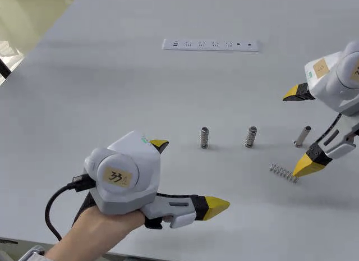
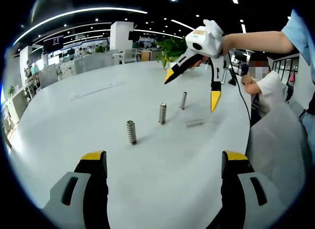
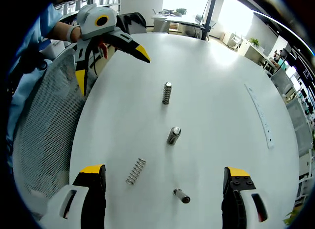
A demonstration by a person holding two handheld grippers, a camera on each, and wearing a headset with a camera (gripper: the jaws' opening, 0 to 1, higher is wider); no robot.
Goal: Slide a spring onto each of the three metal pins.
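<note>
The white tabletop [image 1: 140, 87] carries everything. The left hand-held gripper [image 1: 190, 174] gapes wide and empty near its front edge. The right hand-held gripper [image 1: 294, 133], equally wide, hangs over the bare pin [image 1: 302, 136]. Two other pins [image 1: 205, 137] already wear springs. A loose spring [image 1: 283, 172] lies flat beside the bare pin.

— What sits on the white table [image 1: 112, 92] apart from the work?
— 1 white power strip [image 1: 210, 45], lying flat toward the far edge.
— And beside the table?
— A grey mesh chair [image 3: 44, 140], right against the rim.
— Further back?
— A leafy green plant [image 2: 170, 47] past the far edge. Behind it is an open office with a white column [image 2: 120, 34], desks and chairs [image 2: 78, 64], and long curved ceiling lights [image 2: 74, 13].
</note>
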